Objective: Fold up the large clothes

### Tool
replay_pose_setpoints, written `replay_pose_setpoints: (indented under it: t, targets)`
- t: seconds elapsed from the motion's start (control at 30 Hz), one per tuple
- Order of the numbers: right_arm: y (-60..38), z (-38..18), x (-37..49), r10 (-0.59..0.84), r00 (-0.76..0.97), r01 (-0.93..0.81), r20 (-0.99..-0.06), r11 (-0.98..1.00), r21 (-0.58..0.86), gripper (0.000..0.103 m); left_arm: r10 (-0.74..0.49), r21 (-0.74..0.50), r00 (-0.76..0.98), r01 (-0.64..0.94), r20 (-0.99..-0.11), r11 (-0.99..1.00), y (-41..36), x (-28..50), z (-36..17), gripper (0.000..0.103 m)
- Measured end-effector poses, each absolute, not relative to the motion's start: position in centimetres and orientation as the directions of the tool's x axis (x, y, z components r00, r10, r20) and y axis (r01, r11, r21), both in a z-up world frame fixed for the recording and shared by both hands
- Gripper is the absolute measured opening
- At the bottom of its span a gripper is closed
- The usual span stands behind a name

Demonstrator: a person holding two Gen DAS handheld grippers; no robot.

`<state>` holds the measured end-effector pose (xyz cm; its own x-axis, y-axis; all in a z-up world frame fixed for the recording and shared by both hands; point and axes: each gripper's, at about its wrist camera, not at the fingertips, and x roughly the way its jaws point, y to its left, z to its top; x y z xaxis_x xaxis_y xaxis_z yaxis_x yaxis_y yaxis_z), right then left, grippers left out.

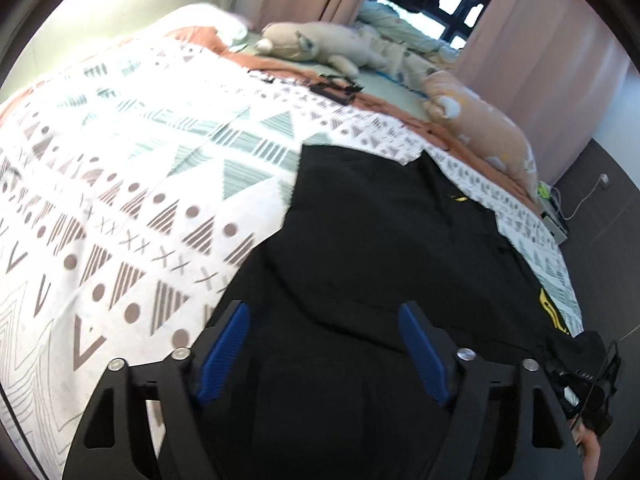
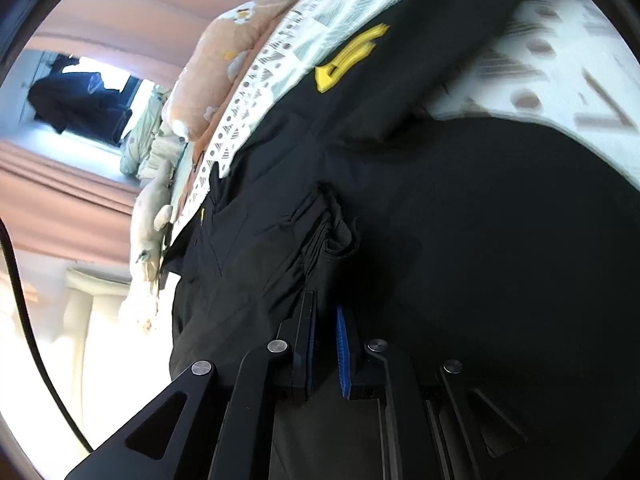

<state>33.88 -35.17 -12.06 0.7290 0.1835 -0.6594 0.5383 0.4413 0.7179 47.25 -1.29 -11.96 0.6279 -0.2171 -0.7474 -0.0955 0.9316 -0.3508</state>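
A large black garment [image 1: 380, 240] with yellow print [image 1: 550, 308] lies spread across the right half of a patterned bed cover [image 1: 140, 168]. My left gripper [image 1: 324, 308] hovers over the garment's near part, its blue pads [image 1: 226, 350] wide apart and nothing pressed between them. In the right wrist view the same black garment [image 2: 460, 208] fills the frame, its yellow print [image 2: 348, 56] toward the top. My right gripper [image 2: 324, 300] is shut on a bunched fold of the black fabric [image 2: 328, 236] that sticks out past its fingertips.
A beige plush toy [image 1: 320, 46] and a peach pillow [image 1: 480, 124] lie at the far end of the bed, with small black items [image 1: 334, 90] near them. Pink curtains [image 1: 540, 40] hang behind. Dark floor with a cable [image 1: 592, 196] runs along the bed's right edge.
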Motion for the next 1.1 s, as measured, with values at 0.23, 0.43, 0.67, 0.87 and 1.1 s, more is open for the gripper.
replay_pose_setpoints:
  t: [0.23, 0.43, 0.67, 0.87, 1.1]
  targets:
    - [-35.7, -9.7, 38.7, 0.154, 0.687, 0.465, -0.711, 0.659, 0.592, 0.010, -0.199, -0.350, 0.598, -0.147, -0.776, 0.925, 0.9, 48.3, -13.6, 0.062]
    - [-36.6, -7.9, 41.6, 0.168, 0.669, 0.382, -0.724, 0.758, 0.529, 0.010, -0.210, -0.364, 0.581, -0.161, -0.786, 0.917, 1.1, 48.5, -14.3, 0.062]
    - [-37.8, -9.0, 44.5, 0.204, 0.612, 0.358, -0.764, 0.790, 0.498, 0.011, -0.181, -0.331, 0.569, -0.172, -0.802, 0.928, 0.9, 49.2, -14.7, 0.062]
    - [-38.7, -10.0, 46.0, 0.247, 0.583, 0.305, -0.774, 0.817, 0.490, 0.012, -0.169, -0.320, 0.572, -0.173, -0.802, 0.932, 0.6, 49.5, -14.9, 0.062]
    - [-39.0, -10.9, 46.6, 0.176, 0.530, 0.348, -0.830, 0.847, 0.402, 0.017, -0.173, -0.323, 0.572, -0.173, -0.802, 0.930, -0.1, 49.8, -14.9, 0.062]
